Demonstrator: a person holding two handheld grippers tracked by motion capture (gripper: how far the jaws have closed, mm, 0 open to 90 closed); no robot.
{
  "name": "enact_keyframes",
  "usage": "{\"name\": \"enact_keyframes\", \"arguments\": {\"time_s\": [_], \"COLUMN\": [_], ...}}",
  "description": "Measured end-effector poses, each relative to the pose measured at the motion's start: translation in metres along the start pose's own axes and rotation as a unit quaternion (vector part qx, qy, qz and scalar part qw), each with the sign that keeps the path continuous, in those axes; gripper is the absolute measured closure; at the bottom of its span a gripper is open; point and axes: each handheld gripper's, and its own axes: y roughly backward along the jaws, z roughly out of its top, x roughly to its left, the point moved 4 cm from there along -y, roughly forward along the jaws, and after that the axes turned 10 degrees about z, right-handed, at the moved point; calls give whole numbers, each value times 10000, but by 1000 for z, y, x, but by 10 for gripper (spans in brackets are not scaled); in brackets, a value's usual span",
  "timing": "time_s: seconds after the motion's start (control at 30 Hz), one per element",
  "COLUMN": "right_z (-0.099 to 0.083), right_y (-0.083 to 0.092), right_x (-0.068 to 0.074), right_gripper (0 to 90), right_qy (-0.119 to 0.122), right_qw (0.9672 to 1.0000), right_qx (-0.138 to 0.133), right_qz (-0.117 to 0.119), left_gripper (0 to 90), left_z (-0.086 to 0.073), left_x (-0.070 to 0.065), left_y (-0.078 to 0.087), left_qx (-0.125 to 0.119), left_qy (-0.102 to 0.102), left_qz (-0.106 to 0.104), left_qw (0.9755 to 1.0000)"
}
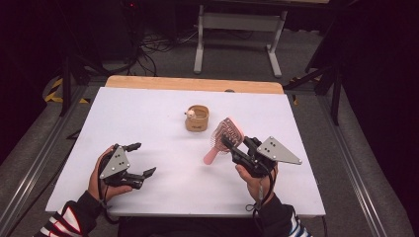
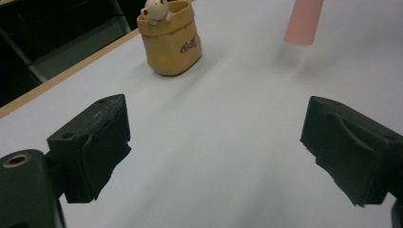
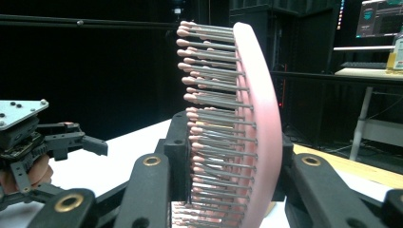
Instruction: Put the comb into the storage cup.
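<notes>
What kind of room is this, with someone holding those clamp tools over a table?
Probably a lab or workshop set up for recording. A white table stands in a dark room, cables trail on the floor behind it, and a monitor glows on a desk at the back.

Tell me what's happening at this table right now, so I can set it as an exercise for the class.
A person sits at a white table with a black two-jaw gripper in each hand. The right gripper is clamped on the head of a pink plastic hairbrush with metal bristles, its handle angling down towards the table. The left gripper is open and holds nothing, low over the table. A small tan sack-shaped cup with a white animal figure on its rim stands apart from both, farther back.
</notes>
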Motion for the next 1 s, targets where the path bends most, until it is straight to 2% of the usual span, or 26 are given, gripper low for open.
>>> {"name": "enact_keyframes", "arguments": {"time_s": [0.23,0.47,0.63,1.0], "right_z": [4,8,13,32], "right_y": [3,4,4,3], "right_x": [-2,-3,-6,-14], "right_gripper": [639,639,639,639], "right_qy": [37,125,152,287], "right_qw": [10000,9998,9997,9985], "right_qx": [-50,-90,-166,-385], "right_qz": [-57,-100,-130,-259], "left_gripper": [98,94,83,63], "left_z": [-13,-21,-22,-22], "left_x": [7,9,12,10], "left_y": [9,15,19,18], "left_qx": [68,137,57,70], "left_qy": [196,265,388,403], "left_qz": [85,85,116,125], "left_qw": [9997,9995,9992,9991]}}
